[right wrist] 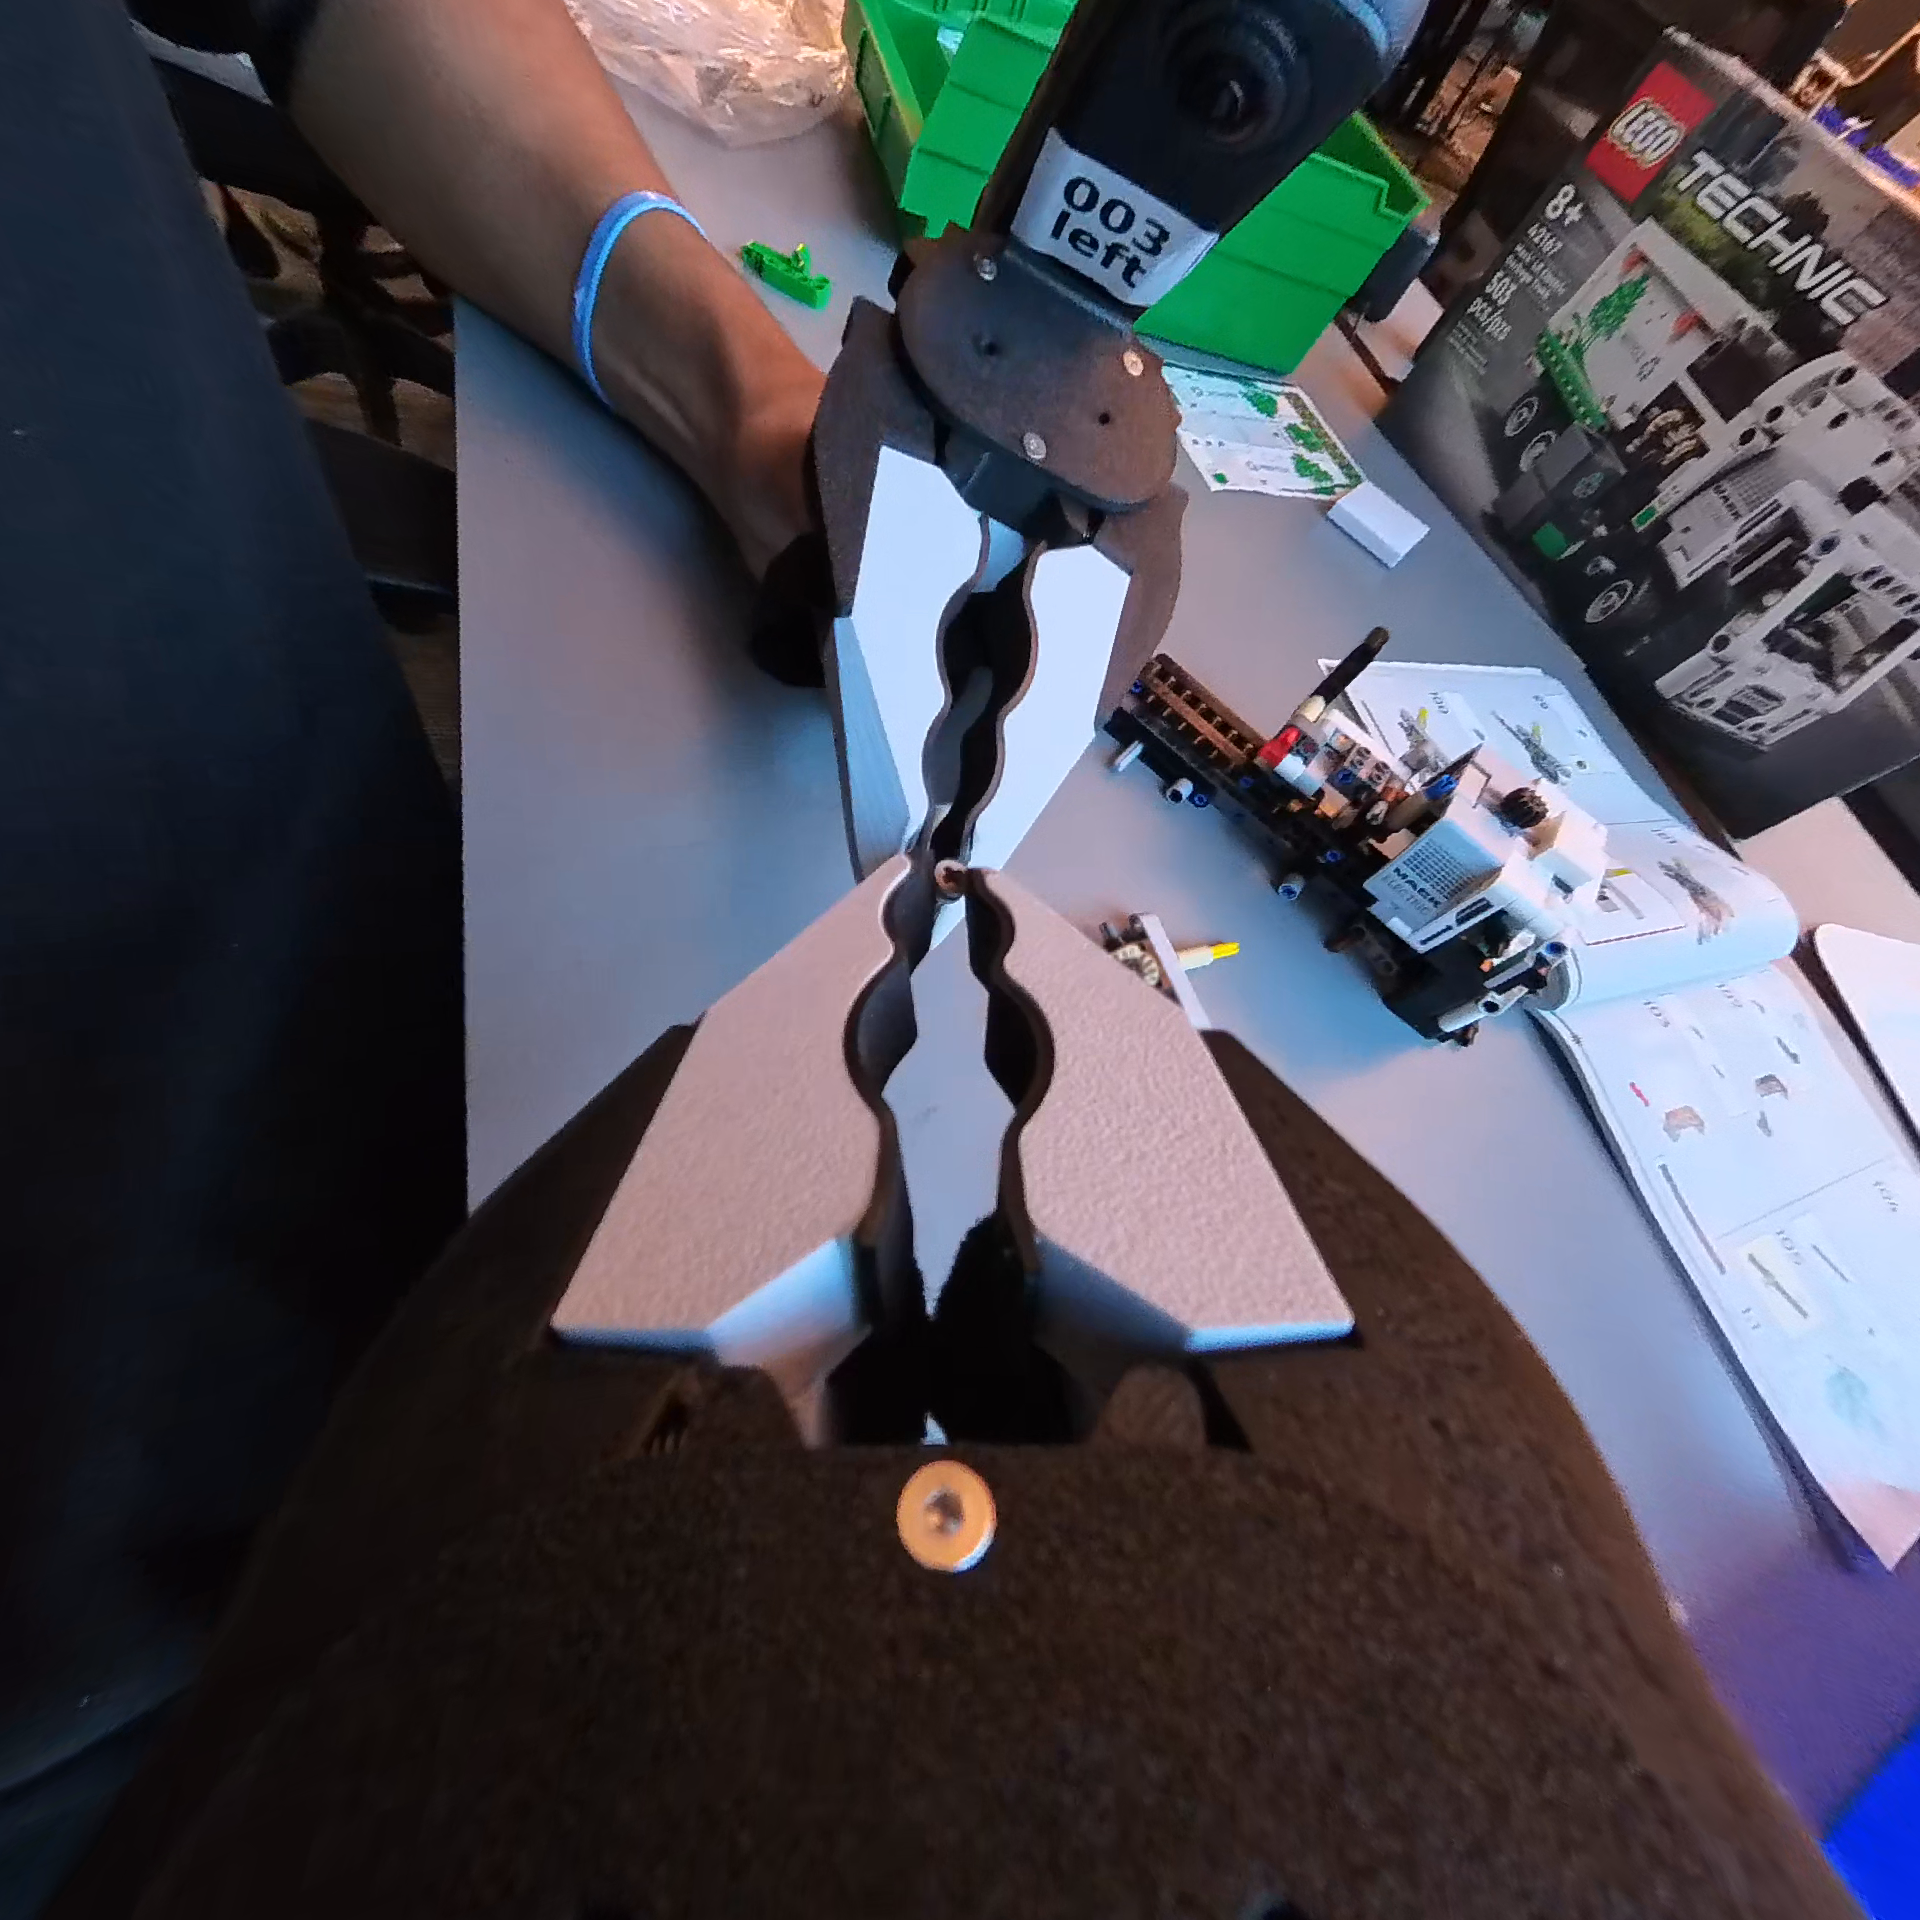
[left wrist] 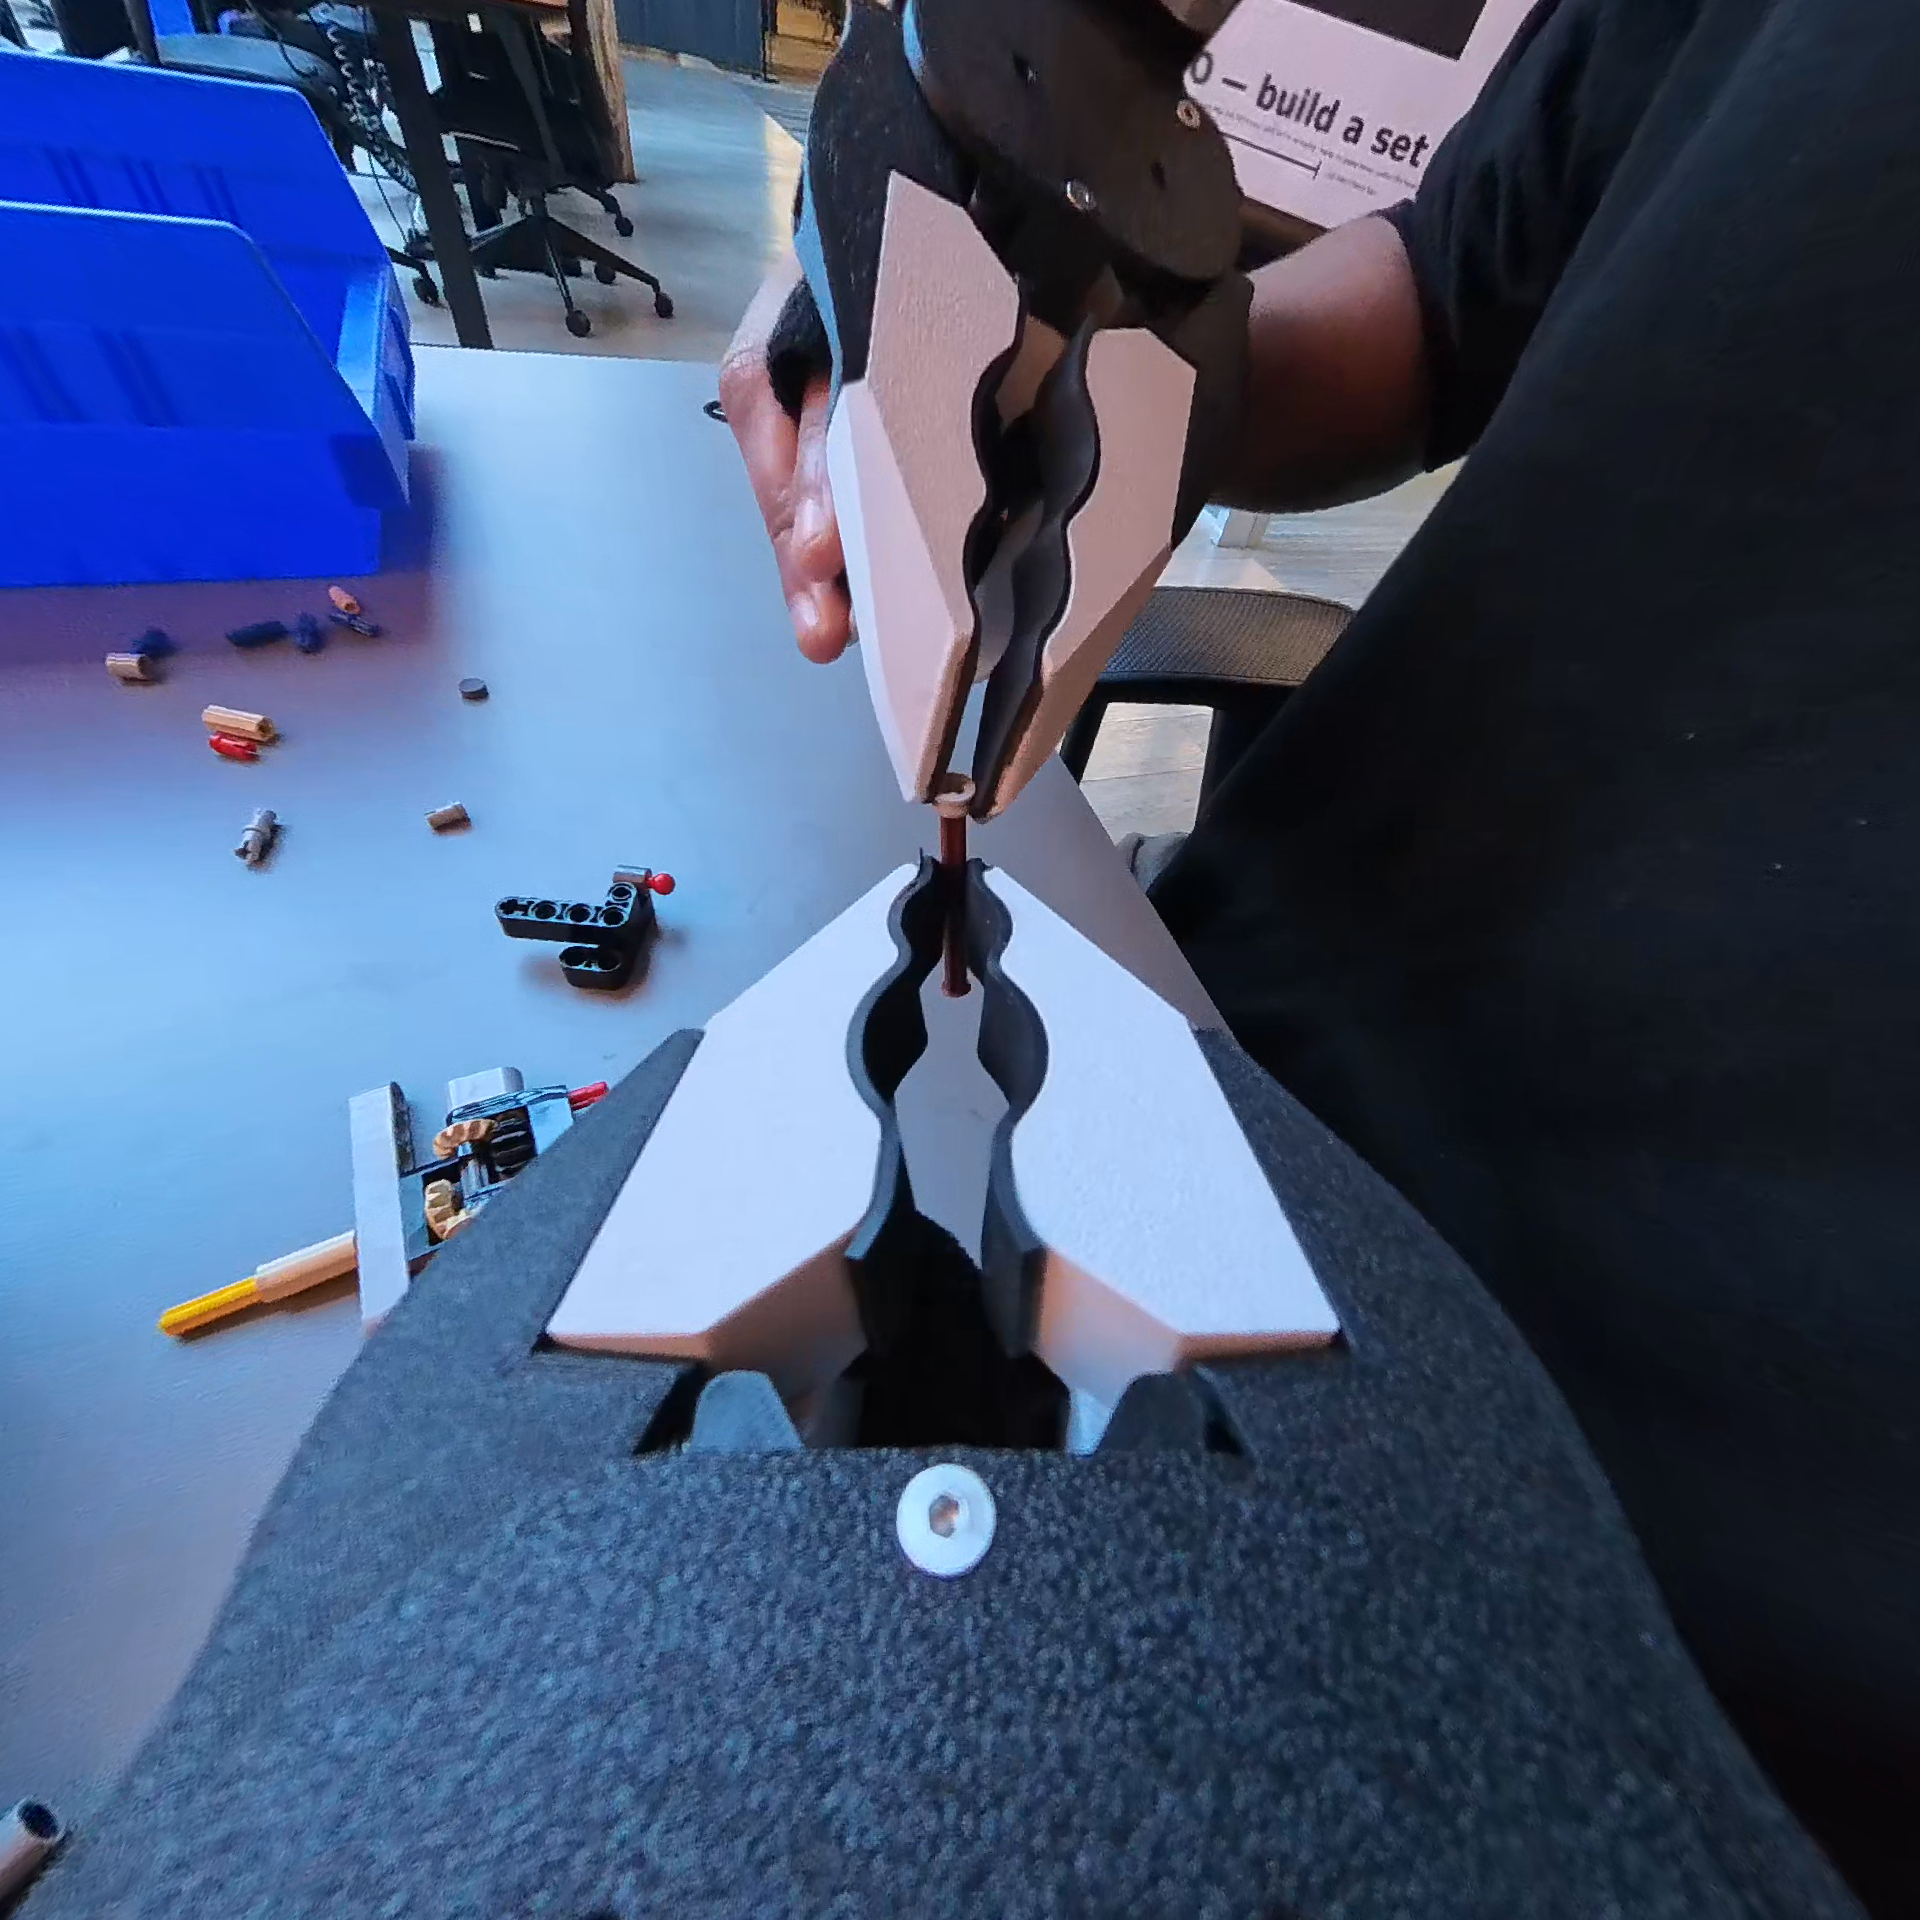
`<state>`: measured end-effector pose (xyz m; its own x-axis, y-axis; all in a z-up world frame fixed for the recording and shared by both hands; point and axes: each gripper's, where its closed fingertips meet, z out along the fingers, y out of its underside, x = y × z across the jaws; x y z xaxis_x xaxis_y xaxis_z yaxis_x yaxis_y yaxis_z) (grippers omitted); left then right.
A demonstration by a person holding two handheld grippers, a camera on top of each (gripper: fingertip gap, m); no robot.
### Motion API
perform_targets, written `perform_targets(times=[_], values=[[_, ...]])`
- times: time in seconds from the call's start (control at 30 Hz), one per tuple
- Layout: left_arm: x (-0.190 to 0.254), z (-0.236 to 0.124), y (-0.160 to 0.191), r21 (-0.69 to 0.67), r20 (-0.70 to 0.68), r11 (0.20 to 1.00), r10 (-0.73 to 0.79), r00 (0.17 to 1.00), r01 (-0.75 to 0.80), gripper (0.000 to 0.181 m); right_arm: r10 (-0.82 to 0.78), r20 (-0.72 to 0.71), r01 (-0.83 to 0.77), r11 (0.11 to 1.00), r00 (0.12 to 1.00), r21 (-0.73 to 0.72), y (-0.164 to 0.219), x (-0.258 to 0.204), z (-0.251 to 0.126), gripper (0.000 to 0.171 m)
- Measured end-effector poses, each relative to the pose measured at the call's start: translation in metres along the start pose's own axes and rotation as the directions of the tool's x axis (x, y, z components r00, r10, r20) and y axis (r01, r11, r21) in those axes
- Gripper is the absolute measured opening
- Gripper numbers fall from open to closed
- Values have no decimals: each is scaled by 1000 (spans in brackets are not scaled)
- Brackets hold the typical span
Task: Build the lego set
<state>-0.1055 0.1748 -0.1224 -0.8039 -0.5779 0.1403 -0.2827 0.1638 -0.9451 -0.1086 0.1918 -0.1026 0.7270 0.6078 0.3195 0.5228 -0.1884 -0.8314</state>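
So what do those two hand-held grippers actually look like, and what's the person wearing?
Each gripper, left gripper and right gripper, has a rough black body, pale wedge-shaped fingers with wavy black pads, and a silver screw. The person wears a black top and blue wristband.

Soft daylight falls on the grey table (left wrist: 582, 582), with a blue-violet cast beside the blue bins (left wrist: 177, 343). The right wrist view is dimmer and warmer. Wide-angle bending curves the edges; near foregrounds blur.
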Motion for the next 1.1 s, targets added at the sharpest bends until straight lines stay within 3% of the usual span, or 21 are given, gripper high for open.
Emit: perform_targets(times=[0.63, 1.1], values=[[-5, 6, 9, -65, -11, 991, -118, 993, 117, 0, -133, -52, 124, 981, 990, -150, 17, 1, 4, 11], [-5, 5, 8, -52, -5, 990, -129, 992, 129, 0, -119, -64, 107, 979, 991, -172, 19, 6, 1, 15]])
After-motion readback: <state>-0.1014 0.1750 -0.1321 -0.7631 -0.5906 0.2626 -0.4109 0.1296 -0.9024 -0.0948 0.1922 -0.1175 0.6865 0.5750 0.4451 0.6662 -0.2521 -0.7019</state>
